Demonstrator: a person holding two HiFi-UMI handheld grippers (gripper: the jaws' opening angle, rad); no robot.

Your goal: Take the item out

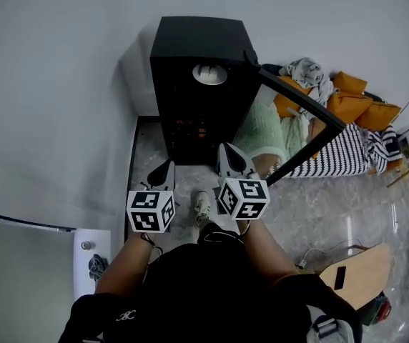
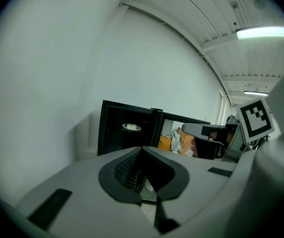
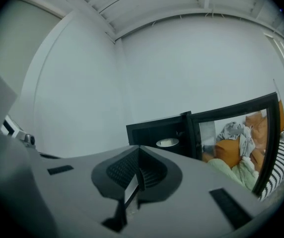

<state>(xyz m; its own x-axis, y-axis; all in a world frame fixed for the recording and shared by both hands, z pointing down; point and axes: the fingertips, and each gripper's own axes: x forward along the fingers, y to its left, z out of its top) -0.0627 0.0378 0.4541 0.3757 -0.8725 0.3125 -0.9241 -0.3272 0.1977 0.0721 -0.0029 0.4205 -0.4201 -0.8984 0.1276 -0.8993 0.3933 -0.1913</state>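
Observation:
A black cabinet (image 1: 190, 45) stands on the floor against the white wall, its glass door (image 1: 301, 98) swung open to the right. On its upper shelf sits a white dish (image 1: 209, 73), which also shows in the left gripper view as the dish (image 2: 131, 127) and in the right gripper view as the dish (image 3: 168, 143). My left gripper (image 1: 164, 171) is shut and empty, low in front of the cabinet's left side. My right gripper (image 1: 227, 153) is also shut and empty, just before the cabinet's open front. Both grippers, left (image 2: 142, 155) and right (image 3: 139, 155), point at the cabinet from a short distance.
Behind the open door lies a heap of clothes and orange cushions (image 1: 347, 98) with a striped cloth (image 1: 347, 152). A wooden skateboard (image 1: 358, 269) lies on the marble floor at the right. A white fixture (image 1: 90, 252) stands at lower left. The person's shoe (image 1: 202, 207) is between the grippers.

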